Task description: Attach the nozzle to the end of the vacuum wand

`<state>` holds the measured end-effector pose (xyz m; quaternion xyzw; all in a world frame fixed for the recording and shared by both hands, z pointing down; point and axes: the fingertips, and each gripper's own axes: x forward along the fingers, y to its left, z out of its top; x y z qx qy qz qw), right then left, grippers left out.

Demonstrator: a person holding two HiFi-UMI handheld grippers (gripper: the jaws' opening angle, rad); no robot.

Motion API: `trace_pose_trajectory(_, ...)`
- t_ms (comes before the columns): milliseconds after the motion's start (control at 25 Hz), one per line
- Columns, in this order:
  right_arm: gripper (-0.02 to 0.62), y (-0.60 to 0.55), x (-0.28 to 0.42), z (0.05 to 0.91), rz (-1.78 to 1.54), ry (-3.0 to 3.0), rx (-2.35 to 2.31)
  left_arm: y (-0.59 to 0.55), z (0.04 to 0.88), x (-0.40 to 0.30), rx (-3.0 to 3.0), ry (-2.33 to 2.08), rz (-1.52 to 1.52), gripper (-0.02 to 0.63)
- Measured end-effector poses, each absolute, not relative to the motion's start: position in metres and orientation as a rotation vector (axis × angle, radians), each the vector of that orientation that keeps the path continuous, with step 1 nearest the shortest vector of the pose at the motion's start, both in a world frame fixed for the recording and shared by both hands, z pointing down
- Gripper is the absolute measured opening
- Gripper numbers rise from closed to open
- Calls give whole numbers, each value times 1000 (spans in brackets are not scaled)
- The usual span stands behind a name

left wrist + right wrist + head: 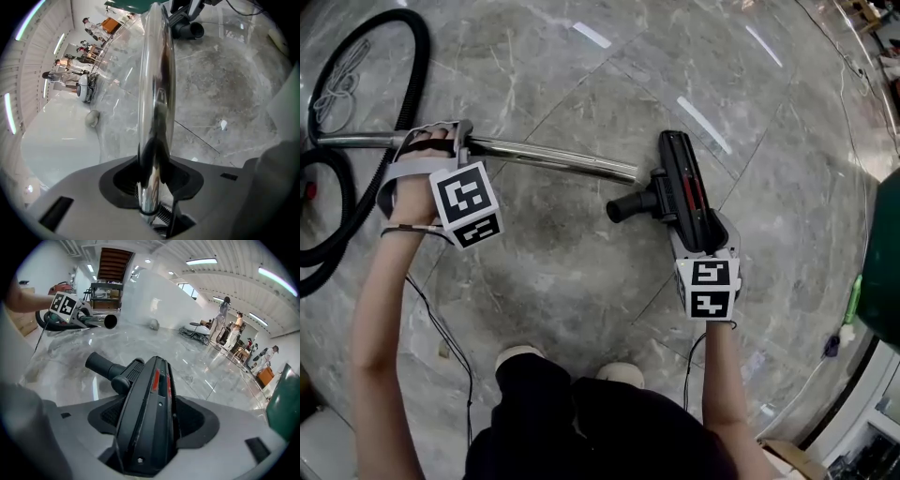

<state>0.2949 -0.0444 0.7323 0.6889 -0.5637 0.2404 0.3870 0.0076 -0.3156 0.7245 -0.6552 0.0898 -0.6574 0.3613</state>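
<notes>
A chrome vacuum wand (553, 157) lies level over the marble floor, its open end (633, 173) pointing right. My left gripper (441, 142) is shut on the wand near its hose end; in the left gripper view the tube (157, 84) runs straight out between the jaws of that gripper (152, 185). The black floor nozzle (682, 187) with red strips is clamped at its near end by my right gripper (705, 242). Its round neck (623, 208) points left, a short gap below and beside the wand's end. In the right gripper view the nozzle (150, 399) fills the jaws.
A black hose (398, 84) loops at the upper left toward the vacuum body (307, 187). A thin cable (441, 328) trails on the floor by the person's shoes (520, 356). A green object (886, 253) stands at the right edge. People (225, 319) stand far off.
</notes>
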Motion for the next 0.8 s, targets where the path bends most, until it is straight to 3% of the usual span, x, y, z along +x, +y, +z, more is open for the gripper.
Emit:
trace_pose_trajectory(520, 351, -35, 291, 769, 964, -1474, 1718, -300, 741, 4, -1669, 161, -1729, 141)
trace_pose_trajectory(680, 467, -35, 290, 764, 987, -1494, 1743, -296, 746, 0, -1662, 138, -1743, 141)
trace_pose_trajectory(800, 499, -30, 293, 772, 1089, -1493, 1725, -296, 747, 0, -1660, 127, -1748, 141)
